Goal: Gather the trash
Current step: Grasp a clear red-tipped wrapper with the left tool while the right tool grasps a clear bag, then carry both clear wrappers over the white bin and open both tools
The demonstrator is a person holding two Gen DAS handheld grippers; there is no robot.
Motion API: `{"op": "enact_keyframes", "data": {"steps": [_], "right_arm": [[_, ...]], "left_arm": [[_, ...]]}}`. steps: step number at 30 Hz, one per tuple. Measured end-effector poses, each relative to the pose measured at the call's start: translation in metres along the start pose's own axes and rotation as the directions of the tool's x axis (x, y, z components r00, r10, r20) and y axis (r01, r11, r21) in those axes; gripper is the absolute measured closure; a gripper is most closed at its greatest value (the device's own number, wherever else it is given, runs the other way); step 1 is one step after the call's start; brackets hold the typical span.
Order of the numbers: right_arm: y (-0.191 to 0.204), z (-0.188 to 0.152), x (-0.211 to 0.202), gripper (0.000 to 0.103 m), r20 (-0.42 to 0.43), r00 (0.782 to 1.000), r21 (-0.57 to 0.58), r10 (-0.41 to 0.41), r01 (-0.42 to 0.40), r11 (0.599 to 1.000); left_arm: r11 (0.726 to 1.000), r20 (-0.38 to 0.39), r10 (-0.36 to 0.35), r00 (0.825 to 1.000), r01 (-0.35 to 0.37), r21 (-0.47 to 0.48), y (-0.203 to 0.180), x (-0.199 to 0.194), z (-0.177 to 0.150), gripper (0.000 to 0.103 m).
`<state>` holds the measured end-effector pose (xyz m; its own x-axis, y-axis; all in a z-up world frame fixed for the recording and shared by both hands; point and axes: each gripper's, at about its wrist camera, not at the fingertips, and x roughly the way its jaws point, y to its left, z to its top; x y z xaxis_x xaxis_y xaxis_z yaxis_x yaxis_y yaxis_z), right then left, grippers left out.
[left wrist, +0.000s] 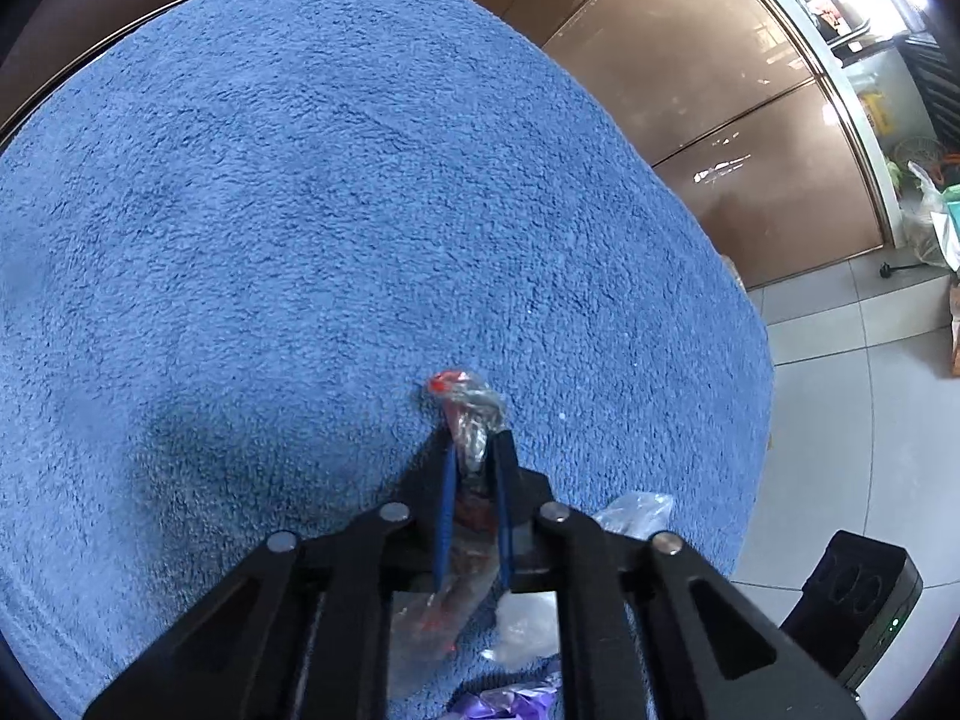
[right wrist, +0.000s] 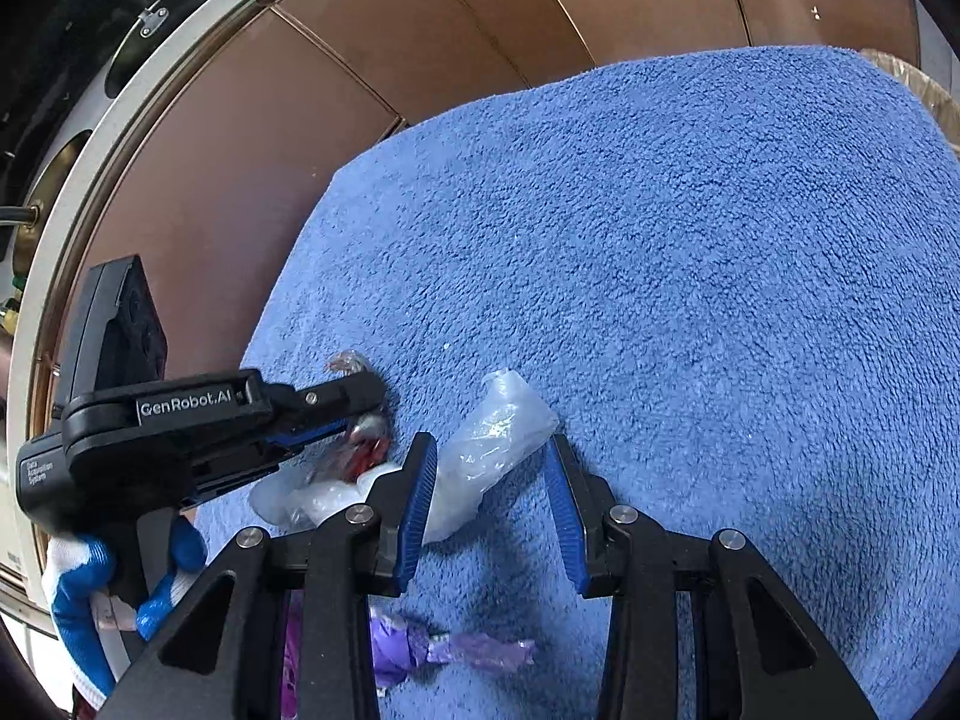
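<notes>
Left wrist view shows the left gripper point(left wrist: 477, 441) tilted steeply down onto the blue towel point(left wrist: 300, 210), pinched tight on a clear red-marked wrapper point(left wrist: 465, 405), while the right gripper point(right wrist: 489, 474) angles down, jaws parted around a crumpled clear bag point(right wrist: 492, 444), not yet pressing it.

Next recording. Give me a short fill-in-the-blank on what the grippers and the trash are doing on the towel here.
1. The left gripper is shut on a clear wrapper with ____ markings.
2. The right gripper is open, and a crumpled ____ plastic bag lies between its fingers.
3. All the trash lies on a ____ towel.
4. A ____ wrapper lies ungrasped below the right gripper's fingers.

Missing words: red; clear; blue; purple
</notes>
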<state>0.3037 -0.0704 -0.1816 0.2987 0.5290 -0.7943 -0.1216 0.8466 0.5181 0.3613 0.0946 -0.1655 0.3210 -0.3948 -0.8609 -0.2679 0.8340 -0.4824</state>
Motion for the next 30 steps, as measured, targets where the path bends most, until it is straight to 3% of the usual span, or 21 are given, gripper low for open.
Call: {"op": "enact_keyframes", "data": {"steps": [2,5,12,21,30], "right_arm": [[-0.001,0.002,0.004,0.086,0.001,1.0,0.008,-0.002,0.002,1.0],[0.001,0.004,0.008,0.094,0.016,1.0,0.013,0.005,-0.005,1.0],[0.011,0.003,-0.027,0.097,0.114,0.991,-0.015,0.065,-0.064,0.998],[0.014,-0.013,-0.12,0.097,0.258,0.966,-0.081,0.031,-0.011,0.997],[-0.039,-0.041,-0.241,0.097,0.413,0.905,-0.061,-0.098,0.135,0.989]], "left_arm": [[1.0,0.007,-0.009,1.0,0.009,-0.006,0.003,-0.001,-0.001,0.094],[1.0,0.026,-0.019,0.999,0.019,0.003,0.008,-0.007,-0.003,0.095],[0.999,0.108,-0.018,0.994,0.014,0.038,0.014,-0.044,-0.002,0.095],[0.989,0.218,-0.021,0.976,-0.012,0.148,-0.019,-0.103,-0.02,0.095],[0.956,0.24,-0.084,0.967,0.011,0.294,-0.101,-0.12,-0.062,0.095]]}}
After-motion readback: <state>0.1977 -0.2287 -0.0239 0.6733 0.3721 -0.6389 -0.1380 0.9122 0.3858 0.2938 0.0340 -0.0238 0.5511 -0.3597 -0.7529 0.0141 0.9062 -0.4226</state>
